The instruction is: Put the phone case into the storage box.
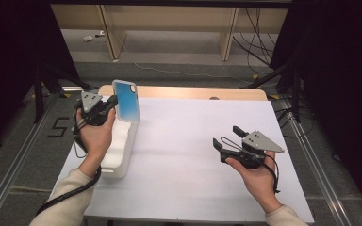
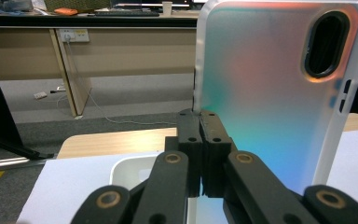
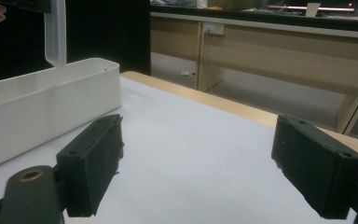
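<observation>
A translucent phone case (image 1: 125, 100) with a blue-to-orange sheen stands upright over the far end of a long white tray (image 1: 120, 150). My left gripper (image 1: 111, 102) is shut on its left edge, and in the left gripper view the two jaws pinch the edge of the case (image 2: 270, 93) just above the tray (image 2: 130, 170). My left gripper (image 2: 200, 116) points toward the far side of the room. My right gripper (image 1: 226, 136) rests open at the right of the table with nothing between its jaws. From my right gripper (image 3: 198, 168) the tray (image 3: 37, 102) and the case's thin edge (image 3: 56, 32) lie to the left.
A white sheet (image 1: 193, 141) covers the table, with a wooden strip (image 1: 193, 92) bare along the far edge. Beyond it are desk legs (image 1: 228, 37) and cables (image 1: 259, 42) on the floor. Black stands flank both sides.
</observation>
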